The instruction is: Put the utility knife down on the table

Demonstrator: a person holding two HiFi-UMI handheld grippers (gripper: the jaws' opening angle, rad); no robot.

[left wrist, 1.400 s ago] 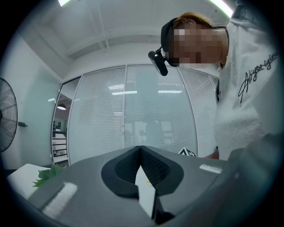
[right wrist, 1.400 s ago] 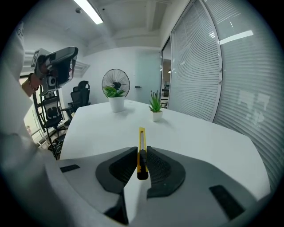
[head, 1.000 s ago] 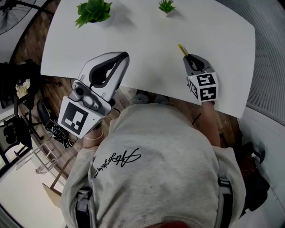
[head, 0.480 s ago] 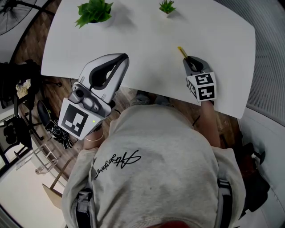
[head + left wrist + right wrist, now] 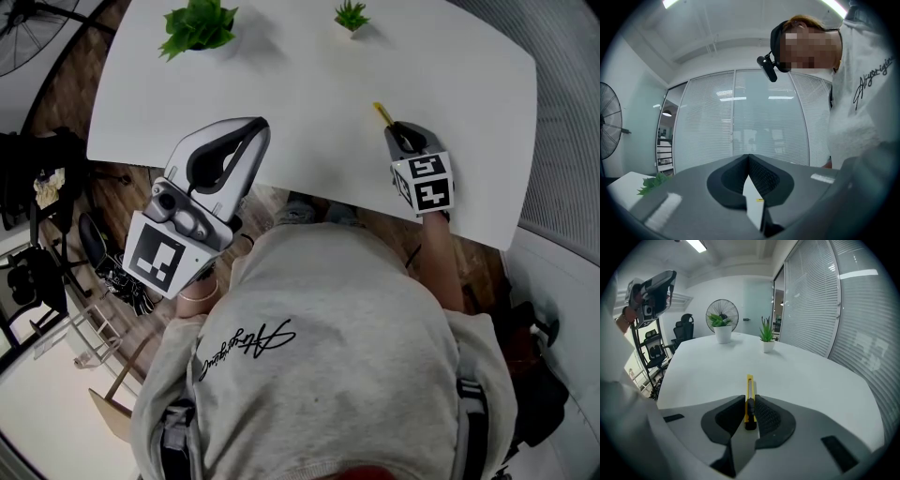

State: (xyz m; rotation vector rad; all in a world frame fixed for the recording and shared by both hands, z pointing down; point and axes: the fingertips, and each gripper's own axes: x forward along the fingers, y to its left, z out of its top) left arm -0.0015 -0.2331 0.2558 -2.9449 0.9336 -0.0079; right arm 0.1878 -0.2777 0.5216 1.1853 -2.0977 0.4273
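Note:
A yellow utility knife (image 5: 749, 397) with a black slider is clamped between the pads of my right gripper (image 5: 749, 401), its tip pointing out over the white table (image 5: 797, 376). From the head view the knife (image 5: 382, 112) sticks out beyond the right gripper (image 5: 400, 131) near the table's front right part; whether it touches the tabletop I cannot tell. My left gripper (image 5: 246, 127) hangs by the table's near edge on the left, pointing level, its jaws pressed together (image 5: 749, 159) with nothing between them.
Two small potted plants (image 5: 198, 22) (image 5: 351, 13) stand at the table's far side, also seen in the right gripper view as plants (image 5: 722, 326) (image 5: 766, 336). A standing fan (image 5: 723, 310) and office chairs (image 5: 654, 350) are beyond the table. Glass walls with blinds run along the right.

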